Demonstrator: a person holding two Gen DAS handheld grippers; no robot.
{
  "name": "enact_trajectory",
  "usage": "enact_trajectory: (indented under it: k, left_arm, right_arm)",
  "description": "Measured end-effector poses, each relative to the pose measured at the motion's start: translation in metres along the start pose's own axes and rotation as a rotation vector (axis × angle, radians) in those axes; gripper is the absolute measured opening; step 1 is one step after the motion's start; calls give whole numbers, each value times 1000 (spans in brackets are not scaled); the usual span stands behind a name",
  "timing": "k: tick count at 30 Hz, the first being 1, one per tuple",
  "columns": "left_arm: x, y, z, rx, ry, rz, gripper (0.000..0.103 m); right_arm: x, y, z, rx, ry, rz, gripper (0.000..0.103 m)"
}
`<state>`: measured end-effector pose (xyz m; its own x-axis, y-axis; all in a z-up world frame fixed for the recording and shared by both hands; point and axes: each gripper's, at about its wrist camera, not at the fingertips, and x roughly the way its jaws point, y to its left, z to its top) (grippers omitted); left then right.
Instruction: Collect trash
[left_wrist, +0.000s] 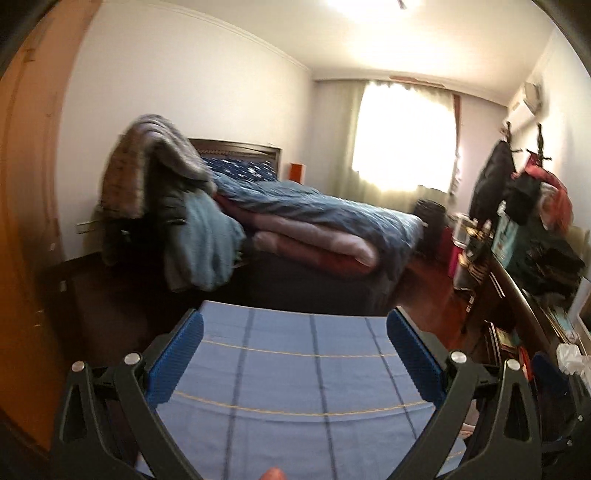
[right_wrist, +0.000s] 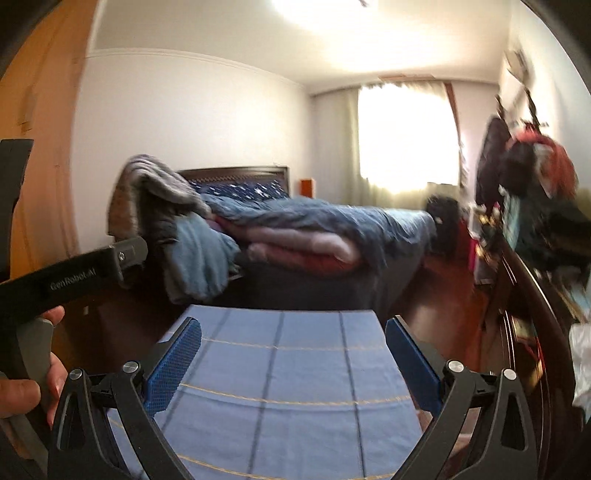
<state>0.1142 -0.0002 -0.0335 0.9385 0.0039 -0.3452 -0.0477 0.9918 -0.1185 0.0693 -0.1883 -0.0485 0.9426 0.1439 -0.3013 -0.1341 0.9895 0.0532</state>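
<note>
My left gripper (left_wrist: 295, 325) is open, its blue pads (left_wrist: 177, 362) wide apart with nothing between them, over a blue checked cloth (left_wrist: 295, 387). In the right wrist view, my right gripper (right_wrist: 295, 328) is open in the same way, with nothing in it, above that same cloth (right_wrist: 295, 369). A white crumpled thing (left_wrist: 570, 356) lies at the near end of the dark desk on the right; blur hides what it is. The same white thing (right_wrist: 581, 354) sits at the right wrist view's right edge. A hand (right_wrist: 22, 391) holds the other device's black handle (right_wrist: 74, 275) on the left.
A bed (left_wrist: 314, 214) with a blue quilt and folded pink bedding stands ahead. Clothes are heaped over a chair (left_wrist: 159, 192) at its near left. A dark wooden desk (left_wrist: 517, 295) piled with clothes and bags runs along the right. A wooden wardrobe (left_wrist: 26, 221) is on the left.
</note>
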Motion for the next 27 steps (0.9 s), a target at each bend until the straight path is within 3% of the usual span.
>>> enact_trajectory:
  k: [6,12,17,27]
  left_arm:
    - [-62,30,6,-6,-82,51,100]
    - [-108,34,7,29,-129,41,100]
    - [-140,28,7,56,-181,15,100]
    - [-159,26,11,50,-224,-23,100]
  right_arm:
    - [-29,31,11,-13,-41,44,99]
    - [-57,44,21,1,-67,37,99]
    - [-83,43,29,8,-106,-7,99]
    - [-117,29,30,25,-173,-140,99]
